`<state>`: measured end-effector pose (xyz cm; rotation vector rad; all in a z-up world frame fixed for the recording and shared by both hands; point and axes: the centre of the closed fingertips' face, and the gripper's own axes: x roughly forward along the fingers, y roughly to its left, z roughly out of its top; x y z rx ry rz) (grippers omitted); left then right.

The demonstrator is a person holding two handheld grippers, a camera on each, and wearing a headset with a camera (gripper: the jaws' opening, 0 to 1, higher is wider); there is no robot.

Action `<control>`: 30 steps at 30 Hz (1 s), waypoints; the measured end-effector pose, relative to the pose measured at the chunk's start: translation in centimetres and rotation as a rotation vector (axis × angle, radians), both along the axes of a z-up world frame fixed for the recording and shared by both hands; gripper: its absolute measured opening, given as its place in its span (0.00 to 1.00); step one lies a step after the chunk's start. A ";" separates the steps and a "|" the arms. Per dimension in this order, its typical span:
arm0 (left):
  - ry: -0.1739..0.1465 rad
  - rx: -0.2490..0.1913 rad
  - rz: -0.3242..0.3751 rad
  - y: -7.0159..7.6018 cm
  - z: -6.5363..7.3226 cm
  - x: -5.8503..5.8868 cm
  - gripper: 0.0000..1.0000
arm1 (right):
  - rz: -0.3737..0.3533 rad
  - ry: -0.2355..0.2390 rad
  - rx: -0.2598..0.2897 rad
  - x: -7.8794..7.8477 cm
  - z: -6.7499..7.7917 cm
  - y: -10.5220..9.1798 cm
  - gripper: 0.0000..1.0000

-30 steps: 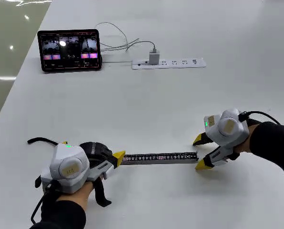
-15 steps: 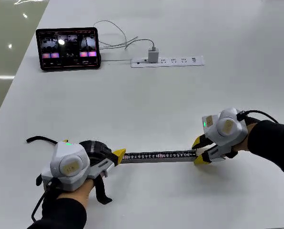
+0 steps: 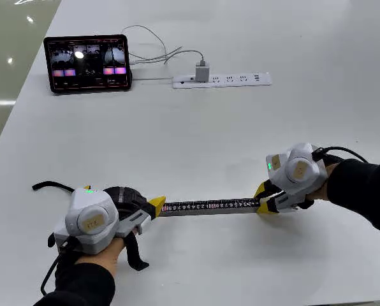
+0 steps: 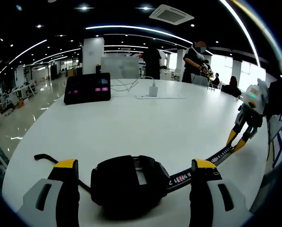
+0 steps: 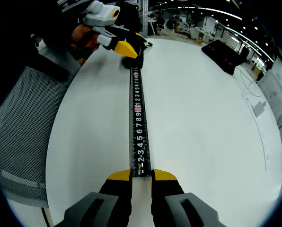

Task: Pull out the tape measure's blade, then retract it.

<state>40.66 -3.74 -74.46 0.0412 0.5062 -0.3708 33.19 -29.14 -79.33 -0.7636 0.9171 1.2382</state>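
Two weak points stand out; the right gripper (image 5: 142, 176) is pinched on the tip of the blade (image 5: 137, 109), which lies stretched along the near edge of the table (image 3: 196, 127), and a loose pinch would likely let the sprung blade whip back into the case (image 3: 127, 197) towards the near-left corner; the left gripper (image 3: 150, 210) stands spread astride that case with gaps at both fingers, so more pulling could drag or twist it and kink the blade.
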 end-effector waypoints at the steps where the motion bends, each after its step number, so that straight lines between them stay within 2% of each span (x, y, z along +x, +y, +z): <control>1: 0.004 -0.009 0.001 -0.1 0.0 -0.1 0.93 | -0.006 -0.001 -0.008 0.0 0.0 0.0 0.11; 2: 0.005 -0.011 0.003 -0.1 0.0 -0.1 0.91 | -0.028 0.007 -0.013 0.0 0.0 0.0 0.11; 4: 0.005 -0.008 0.004 0.0 -0.1 -0.1 0.88 | -0.025 0.005 -0.017 0.0 -0.1 -0.1 0.10; 9: 0.021 -0.010 0.015 0.2 -0.5 -0.3 0.76 | -0.046 0.048 -0.018 0.0 -0.1 -0.1 0.10; 15: 0.040 -0.006 0.020 0.6 -0.7 -0.3 0.71 | -0.057 0.069 -0.027 0.0 -0.1 0.0 0.09; 17: 0.055 -0.011 0.029 0.7 -1.0 -0.3 0.70 | -0.105 0.086 -0.022 0.1 -0.1 -0.1 0.10; 22: 0.070 -0.015 0.045 1.0 -1.1 -0.5 0.64 | -0.090 0.081 -0.036 0.0 -0.1 0.0 0.10; 25: 0.088 -0.026 0.053 1.2 -1.1 -0.4 0.63 | -0.088 0.085 -0.038 0.0 -0.1 0.0 0.09; 30: 0.109 -0.011 0.048 1.1 -1.2 -0.5 0.63 | -0.092 0.086 -0.041 0.0 -0.1 0.0 0.09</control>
